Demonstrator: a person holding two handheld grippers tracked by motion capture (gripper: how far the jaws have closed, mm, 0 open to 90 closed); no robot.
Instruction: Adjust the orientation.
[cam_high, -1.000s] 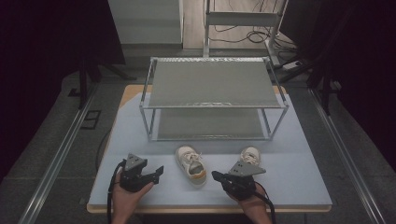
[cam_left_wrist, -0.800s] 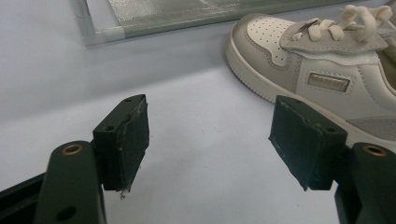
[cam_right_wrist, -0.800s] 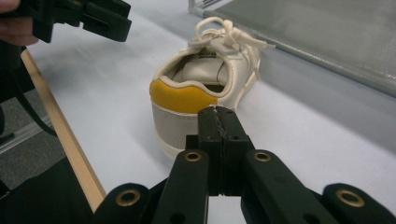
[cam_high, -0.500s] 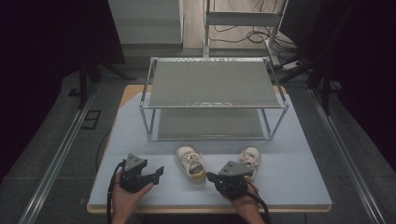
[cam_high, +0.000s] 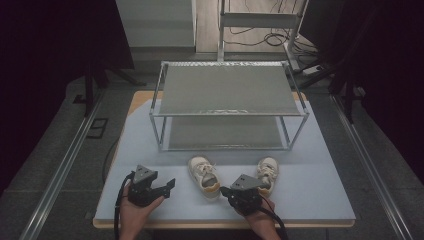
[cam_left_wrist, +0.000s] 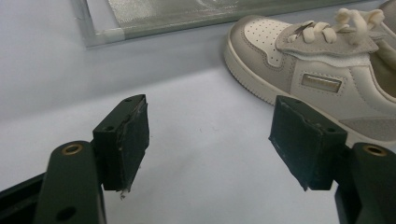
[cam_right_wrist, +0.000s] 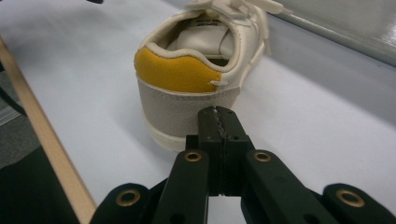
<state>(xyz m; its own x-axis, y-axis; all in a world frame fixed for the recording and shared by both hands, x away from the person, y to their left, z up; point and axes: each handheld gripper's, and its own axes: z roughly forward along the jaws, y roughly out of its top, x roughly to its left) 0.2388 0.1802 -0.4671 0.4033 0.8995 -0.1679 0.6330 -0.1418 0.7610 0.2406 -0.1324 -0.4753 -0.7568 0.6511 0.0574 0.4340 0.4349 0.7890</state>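
We see two shoes on the table (cam_high: 320, 200) in front of the rack (cam_high: 227, 107): the left shoe (cam_high: 204, 176) between the grippers, the right shoe (cam_high: 266, 172) just beyond the right gripper (cam_high: 264, 187). The right gripper's jaws are pressed together, empty, tips close behind that shoe's yellow heel. The left gripper (cam_high: 170, 184) rests with jaws wide apart, nothing between them, the left shoe just beside.

My matt black pads (cam_left_wrist: 133, 140) frayed at one edge, smooth leather-look shoe (cam_left_wrist: 327, 70) with perforated toe, yellow suede-like heel (cam_right_wrist: 180, 70), shiny metal rack (cam_high: 227, 107)
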